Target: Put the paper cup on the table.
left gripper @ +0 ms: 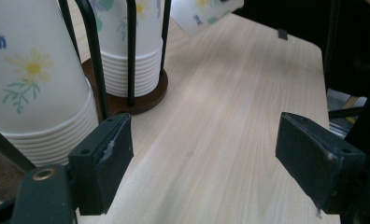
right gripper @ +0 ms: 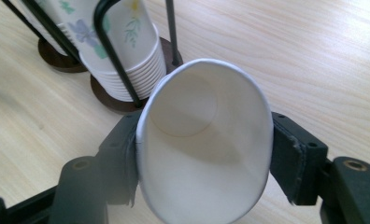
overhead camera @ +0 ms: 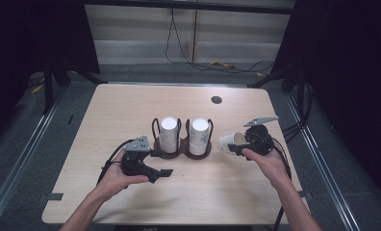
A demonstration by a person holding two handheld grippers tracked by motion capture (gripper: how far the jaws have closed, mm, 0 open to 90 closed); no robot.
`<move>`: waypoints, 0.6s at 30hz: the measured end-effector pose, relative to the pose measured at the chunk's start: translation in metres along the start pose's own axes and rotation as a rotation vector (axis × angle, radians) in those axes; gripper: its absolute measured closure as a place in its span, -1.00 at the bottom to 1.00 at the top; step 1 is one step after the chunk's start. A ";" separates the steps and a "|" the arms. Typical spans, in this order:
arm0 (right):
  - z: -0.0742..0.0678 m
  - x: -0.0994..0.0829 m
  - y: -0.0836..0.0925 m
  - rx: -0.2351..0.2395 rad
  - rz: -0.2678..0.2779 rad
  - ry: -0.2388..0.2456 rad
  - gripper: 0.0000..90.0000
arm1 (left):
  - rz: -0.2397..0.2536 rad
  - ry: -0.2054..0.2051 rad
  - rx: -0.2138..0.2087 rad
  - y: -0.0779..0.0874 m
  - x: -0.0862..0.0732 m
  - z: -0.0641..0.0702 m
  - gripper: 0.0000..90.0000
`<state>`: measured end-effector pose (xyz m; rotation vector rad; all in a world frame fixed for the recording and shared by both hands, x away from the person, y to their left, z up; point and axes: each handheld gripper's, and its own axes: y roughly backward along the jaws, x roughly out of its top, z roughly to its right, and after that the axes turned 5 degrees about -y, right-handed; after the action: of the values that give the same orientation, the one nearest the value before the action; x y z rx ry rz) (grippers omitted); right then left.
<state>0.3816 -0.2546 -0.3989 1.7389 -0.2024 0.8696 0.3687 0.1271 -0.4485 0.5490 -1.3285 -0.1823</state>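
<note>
Paper cup (overhead camera: 228,142) is what we have in hand: in the high view we see it clamped in the right gripper (overhead camera: 240,145), lying on its side in the air just to the right of the cup holder (overhead camera: 181,151), with its mouth toward our right hand (overhead camera: 270,163). The holder sits mid-table (overhead camera: 131,106) and carries two upside-down stacks, the left stack (overhead camera: 169,132) and the right stack (overhead camera: 198,134). Our left gripper (overhead camera: 162,163) rests just to the left of the holder's front, jaws apart and holding nothing.

In the left gripper view, we look between two black pads (left gripper: 113,149) set wide, with bare wood between them. The holder's dark base (left gripper: 148,100) and its wire uprights stand just ahead and to the left, flowered cups nested inside, and the lifted cup's printed side (left gripper: 202,14) hangs beyond the holder at the top.

In the right gripper view, the cup's open mouth (right gripper: 204,140) faces us, squeezed to an oval between the pads, which press on both sides of the rim. The holder's right stack (right gripper: 122,56) stands just behind it.

Our worry is the thin wall: the squeeze already bends the rim, and more pressure could crease it. Swinging the cup while this near the holder could also catch a wire upright and tip the stacks.
</note>
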 end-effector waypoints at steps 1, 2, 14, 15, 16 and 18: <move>0.001 0.003 -0.002 -0.001 -0.013 -0.006 -0.25 | -0.004 0.003 0.001 -0.001 -0.001 0.000 -0.57; 0.002 0.005 -0.003 -0.013 -0.019 -0.007 -0.25 | -0.012 0.004 0.006 -0.001 -0.001 -0.001 -0.57; 0.012 0.028 -0.017 -0.073 -0.147 -0.015 -0.29 | 0.005 -0.004 -0.006 0.000 -0.001 -0.002 -0.57; 0.013 0.030 -0.018 -0.081 -0.155 -0.020 -0.29 | 0.009 0.001 -0.002 0.000 -0.001 -0.002 -0.57; 0.015 0.032 -0.019 -0.084 -0.163 -0.023 -0.30 | 0.013 0.002 -0.002 0.000 -0.001 -0.003 -0.57; 0.017 0.037 -0.022 -0.100 -0.181 -0.027 -0.31 | 0.012 0.001 -0.001 -0.001 0.000 -0.004 -0.57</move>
<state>0.4273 -0.2518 -0.3936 1.6479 -0.1029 0.6930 0.3722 0.1277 -0.4495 0.5404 -1.3307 -0.1733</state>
